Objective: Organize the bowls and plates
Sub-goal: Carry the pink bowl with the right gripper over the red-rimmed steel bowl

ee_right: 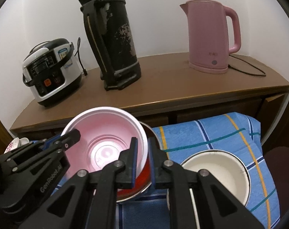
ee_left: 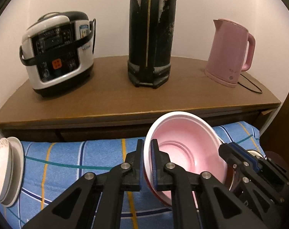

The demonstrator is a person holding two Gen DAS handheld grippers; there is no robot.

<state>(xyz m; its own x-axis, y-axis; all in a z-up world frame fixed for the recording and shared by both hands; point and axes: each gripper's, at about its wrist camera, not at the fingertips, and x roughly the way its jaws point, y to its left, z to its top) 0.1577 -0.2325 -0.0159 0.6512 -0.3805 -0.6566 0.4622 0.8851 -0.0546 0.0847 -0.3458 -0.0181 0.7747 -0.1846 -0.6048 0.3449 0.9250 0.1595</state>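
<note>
**Two claws grip one pink bowl**

While both claws clamp the same bowl, each holds an opposite side of its rim. The left claw (ee_left: 147, 164) pinches the left wall of the pink bowl (ee_left: 184, 148), one pad inside and one outside. The right claw (ee_right: 142, 164) is clenched on the bowl's right wall in the same way. The bowl sits tilted inside a metal-rimmed red bowl (ee_right: 142, 187) on a blue checked cloth (ee_right: 211, 135). Just to the right lies a cream bowl (ee_right: 216, 169). Far left on the cloth, a stack of white dishes (ee_left: 9, 171) stands. Beyond, a brown counter (ee_left: 110, 99) carries a rice cooker (ee_left: 56, 53), a black flask (ee_left: 152, 38) and a pink kettle (ee_left: 230, 53).
</note>
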